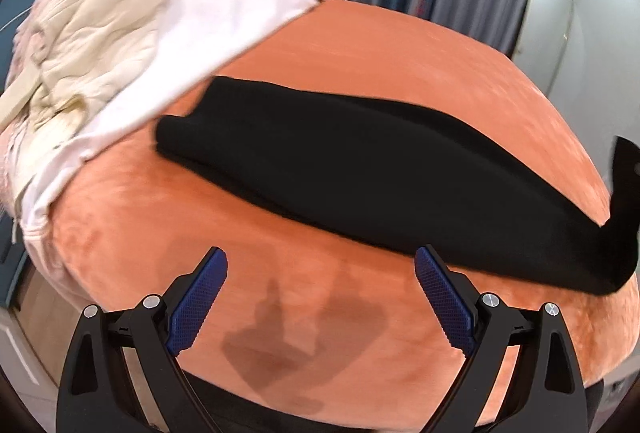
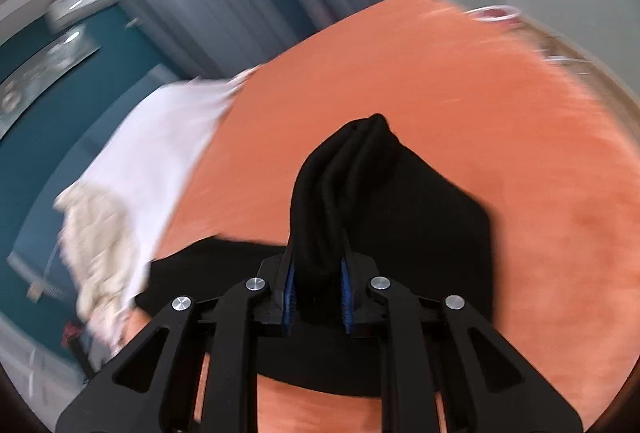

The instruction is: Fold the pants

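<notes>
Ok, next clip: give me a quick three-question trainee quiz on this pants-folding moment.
1. True or false: the left gripper holds the black pants.
2. What does the right gripper clamp? A) cream garment B) black pants C) nothing
3. What colour is the cover under the pants?

Key: 1 false, its jaws are open and empty; 2 B, a bunched end of the pants; 3 orange.

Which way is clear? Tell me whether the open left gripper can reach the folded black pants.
Probably yes: the left gripper hangs open over bare orange blanket, the black pants just ahead, nothing between.
</notes>
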The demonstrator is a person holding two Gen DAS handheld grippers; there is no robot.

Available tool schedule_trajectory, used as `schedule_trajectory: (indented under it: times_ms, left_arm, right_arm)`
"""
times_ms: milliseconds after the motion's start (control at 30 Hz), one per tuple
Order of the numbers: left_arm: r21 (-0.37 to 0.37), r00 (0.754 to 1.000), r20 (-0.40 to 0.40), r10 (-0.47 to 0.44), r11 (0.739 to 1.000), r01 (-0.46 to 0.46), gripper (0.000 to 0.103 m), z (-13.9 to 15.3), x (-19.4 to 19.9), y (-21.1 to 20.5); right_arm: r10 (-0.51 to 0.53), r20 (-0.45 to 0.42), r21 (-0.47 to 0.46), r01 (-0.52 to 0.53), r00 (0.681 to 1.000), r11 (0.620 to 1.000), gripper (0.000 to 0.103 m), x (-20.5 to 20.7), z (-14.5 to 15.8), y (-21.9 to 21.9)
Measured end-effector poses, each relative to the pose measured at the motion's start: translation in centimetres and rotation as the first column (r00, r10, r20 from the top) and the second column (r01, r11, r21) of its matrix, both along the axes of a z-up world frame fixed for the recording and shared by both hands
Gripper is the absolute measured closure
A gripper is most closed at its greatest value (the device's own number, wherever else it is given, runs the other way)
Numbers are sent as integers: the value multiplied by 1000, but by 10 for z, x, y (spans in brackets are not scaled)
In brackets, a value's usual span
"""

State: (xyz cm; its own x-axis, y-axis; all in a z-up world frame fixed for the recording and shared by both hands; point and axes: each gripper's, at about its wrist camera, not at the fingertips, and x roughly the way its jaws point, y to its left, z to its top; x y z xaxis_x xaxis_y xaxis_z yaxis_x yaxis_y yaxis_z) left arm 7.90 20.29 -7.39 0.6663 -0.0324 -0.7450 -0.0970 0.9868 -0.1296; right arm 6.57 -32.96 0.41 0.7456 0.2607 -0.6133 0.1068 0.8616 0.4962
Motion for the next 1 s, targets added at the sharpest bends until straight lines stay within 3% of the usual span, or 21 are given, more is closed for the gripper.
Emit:
schedule_trajectory:
  times_ms: [100,233,300,400,467,500,567,600,667,800,867,1000]
  left_arm:
    - [-18,999,9,42,999,-42,10,0,1,36]
    - [-57,996,1,92,994,-92,10,-3,10,76]
    - [-63,994,1,114,992,-113,10,-6,16,92]
    - [-61,992,-4,127,990,-127,10,-11,25,108]
    - [-67,991,-20,136,988,-137,10,-16,32,119]
    - [-83,989,-25,143,986,-144,10,-18,35,124]
    - [-119,988,-30,154,980,-157,10,-22,36,130]
    - [-140,986,-37,160,976,-164,10,-25,38,134]
    - [-193,983,-61,174,964,-183,10,-32,42,144]
    - [-279,974,-96,207,933,-226,10,-44,47,155]
    - [-319,973,-103,205,920,-228,10,-47,53,160]
    - [-384,963,-130,235,884,-267,10,-51,74,173]
  right_arm:
    - [131,-35,15,-130,991,991,87,62,-27,82]
    - [262,-93,-4,-263,961,965,87,113,-71,169]
    - [304,-158,-22,-311,939,950,86,121,-103,206]
    - [298,-234,-74,-323,926,944,85,123,-142,225]
    - [290,-207,-68,-310,934,948,77,115,-138,222]
    - [293,-197,-53,-309,936,950,65,111,-132,221]
    - [297,-163,-42,-308,941,951,51,98,-118,221]
    - [301,-134,-45,-309,944,950,38,88,-109,218]
    - [305,-88,-48,-310,948,949,28,73,-96,215]
    - [294,-70,-55,-298,953,953,34,63,-87,208]
    - [281,-107,-93,-291,954,952,34,66,-96,215]
    - [290,-104,-65,-298,951,952,34,73,-108,229]
